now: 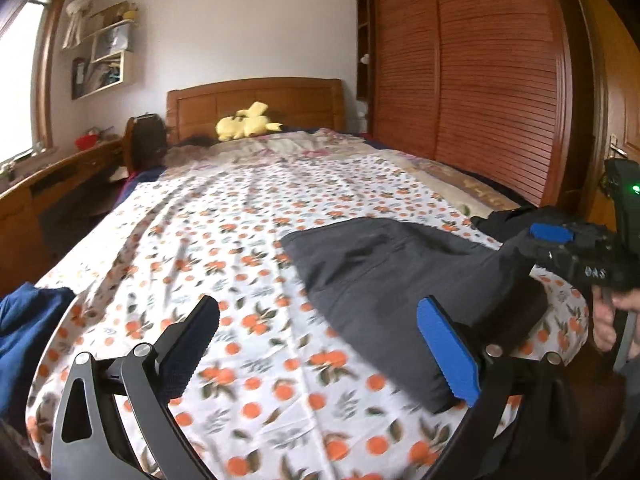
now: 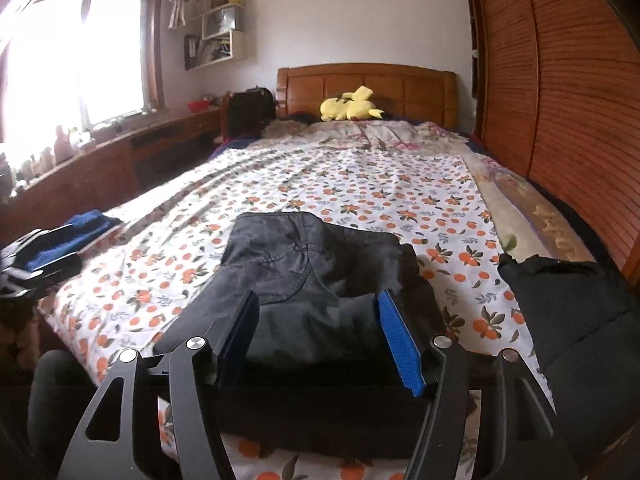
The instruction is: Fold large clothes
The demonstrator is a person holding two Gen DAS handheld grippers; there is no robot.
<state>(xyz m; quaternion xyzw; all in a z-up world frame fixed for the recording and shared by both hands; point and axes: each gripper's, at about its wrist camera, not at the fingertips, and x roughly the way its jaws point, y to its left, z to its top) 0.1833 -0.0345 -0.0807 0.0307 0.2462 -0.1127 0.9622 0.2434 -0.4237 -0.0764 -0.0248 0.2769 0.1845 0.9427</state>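
Left wrist view: my left gripper (image 1: 318,350) gapes wide over the orange-print cotton bedsheet (image 1: 240,216), holding nothing; a crumpled blue cloth (image 1: 28,320) waits at nine o'clock. The dark grey folded trousers (image 2: 304,276) lie at centre (folded already, I judge). My right gripper (image 2: 320,334) stands partly open astride them, not pinching. A black padded jacket (image 2: 572,304) at three o'clock looks unfolded.

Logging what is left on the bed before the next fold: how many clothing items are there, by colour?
Grey: 1, the folded trousers
Black: 1, the garment at the right edge
Blue: 1, the garment at the left edge
Total: 3
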